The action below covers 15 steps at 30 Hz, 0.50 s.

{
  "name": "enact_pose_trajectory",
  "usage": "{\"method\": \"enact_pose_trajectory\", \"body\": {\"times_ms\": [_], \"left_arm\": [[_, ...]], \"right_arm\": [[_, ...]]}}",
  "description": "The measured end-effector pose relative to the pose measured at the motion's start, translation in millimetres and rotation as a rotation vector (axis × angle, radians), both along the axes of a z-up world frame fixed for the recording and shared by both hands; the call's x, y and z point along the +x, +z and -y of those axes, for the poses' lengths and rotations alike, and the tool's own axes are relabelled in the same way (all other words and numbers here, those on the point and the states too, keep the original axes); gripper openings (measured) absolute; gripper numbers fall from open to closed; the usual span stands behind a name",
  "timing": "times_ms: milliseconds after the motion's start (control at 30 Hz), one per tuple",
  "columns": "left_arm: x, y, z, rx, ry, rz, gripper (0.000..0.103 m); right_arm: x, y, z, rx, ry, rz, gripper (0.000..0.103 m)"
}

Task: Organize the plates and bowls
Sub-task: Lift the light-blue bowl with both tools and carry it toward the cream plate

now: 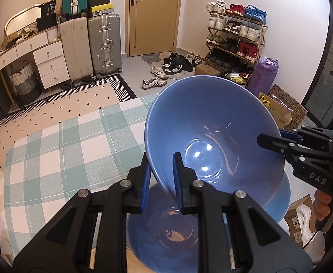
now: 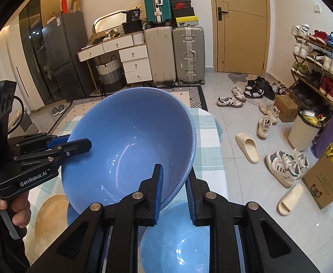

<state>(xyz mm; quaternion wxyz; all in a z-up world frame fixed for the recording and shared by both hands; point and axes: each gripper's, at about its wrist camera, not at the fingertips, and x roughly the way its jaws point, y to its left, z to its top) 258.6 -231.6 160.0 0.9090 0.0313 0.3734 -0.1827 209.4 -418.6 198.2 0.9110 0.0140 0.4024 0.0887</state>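
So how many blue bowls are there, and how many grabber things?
Blue bowls: 3 (lifted bowl, near bowl, far bowl)
Grippers: 2 (left gripper, right gripper), both pinching the lifted bowl's rim
Total: 5

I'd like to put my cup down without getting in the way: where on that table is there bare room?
The checked cloth to the left of the lifted blue bowl lies bare out to its far edge. It is crowded near the holder: both tongs, left and right, clamp that bowl's rim above a second blue bowl.
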Motion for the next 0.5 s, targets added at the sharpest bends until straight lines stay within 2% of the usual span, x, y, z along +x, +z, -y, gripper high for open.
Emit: {"method": "enact_pose_trajectory", "body": {"times_ms": [500], "left_arm": [[-53, 4, -15, 0.006, 0.030, 0.009, 0.015]], "right_arm": [[-33, 6, -30, 0.004, 0.036, 0.005, 0.020]]}}
